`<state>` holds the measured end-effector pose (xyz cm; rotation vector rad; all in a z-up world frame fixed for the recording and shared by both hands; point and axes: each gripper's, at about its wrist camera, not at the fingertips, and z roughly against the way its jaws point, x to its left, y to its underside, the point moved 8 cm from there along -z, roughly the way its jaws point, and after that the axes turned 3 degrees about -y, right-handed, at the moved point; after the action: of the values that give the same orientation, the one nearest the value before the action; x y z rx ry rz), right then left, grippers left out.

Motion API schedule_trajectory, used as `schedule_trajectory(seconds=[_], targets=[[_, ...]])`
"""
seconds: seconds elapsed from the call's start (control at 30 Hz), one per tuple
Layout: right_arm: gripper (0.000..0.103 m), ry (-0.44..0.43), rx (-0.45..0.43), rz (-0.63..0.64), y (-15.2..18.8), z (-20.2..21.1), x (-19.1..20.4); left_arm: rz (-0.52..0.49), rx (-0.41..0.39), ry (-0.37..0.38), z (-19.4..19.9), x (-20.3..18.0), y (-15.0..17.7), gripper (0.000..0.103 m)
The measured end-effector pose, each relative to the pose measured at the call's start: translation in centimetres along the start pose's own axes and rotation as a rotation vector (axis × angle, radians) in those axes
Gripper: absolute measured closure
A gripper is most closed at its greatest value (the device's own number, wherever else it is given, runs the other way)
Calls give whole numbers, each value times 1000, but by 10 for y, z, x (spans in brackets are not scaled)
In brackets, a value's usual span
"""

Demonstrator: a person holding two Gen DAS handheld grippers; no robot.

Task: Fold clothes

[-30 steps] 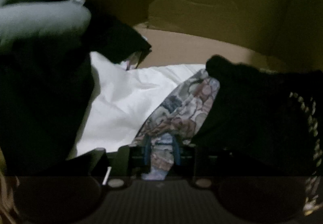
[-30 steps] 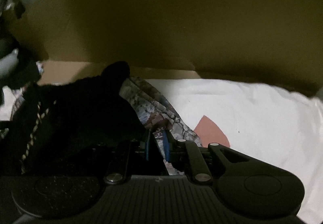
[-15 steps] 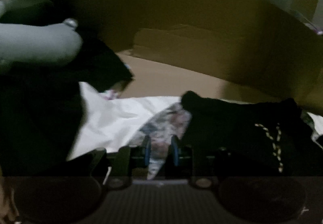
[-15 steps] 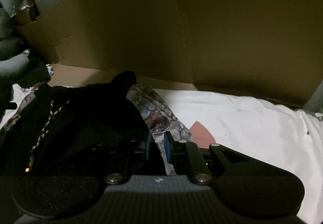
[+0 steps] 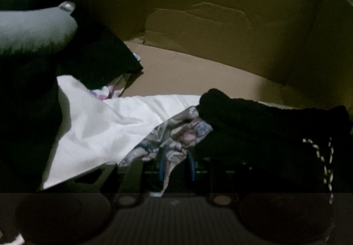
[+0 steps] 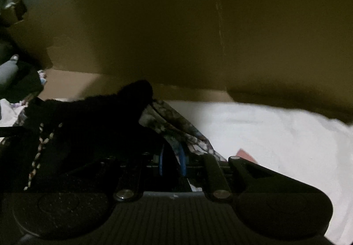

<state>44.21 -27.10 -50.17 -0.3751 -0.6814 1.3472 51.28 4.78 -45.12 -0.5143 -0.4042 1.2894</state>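
Dipping back below the rim of the cardboard box (image 5: 198,73), both cameras now show less of its far wall than half a second ago, so the lift seems to have eased and the clothes have sunk again. The left gripper (image 5: 176,166) is narrow, its blue pads pinching the patterned cloth (image 5: 176,137). The right gripper (image 6: 172,162) is equally narrow and appears to grip the same cloth, though the dark makes that less sure. A black garment (image 5: 264,126) drapes between the two tools, over a white shirt (image 5: 99,126) lying in the box. Judging by this, the piece is gathered but not yet clear of the box, so no fold has begun.
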Motion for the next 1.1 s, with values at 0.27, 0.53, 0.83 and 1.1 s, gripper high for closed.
schedule_trajectory(seconds=[0.27, 0.53, 0.83, 1.1], targets=[[82, -29, -32, 7, 0, 35, -7, -21, -19, 13, 28, 11, 7, 79], [81, -70, -9, 178, 27, 74, -4, -92, 3, 25, 63, 39, 35, 79], [66, -26, 82, 192, 75, 78, -33, -129, 38, -27, 53, 54, 64, 77], [64, -1, 111, 279, 100, 100, -49, -118, 65, -23, 65, 69, 85, 77]])
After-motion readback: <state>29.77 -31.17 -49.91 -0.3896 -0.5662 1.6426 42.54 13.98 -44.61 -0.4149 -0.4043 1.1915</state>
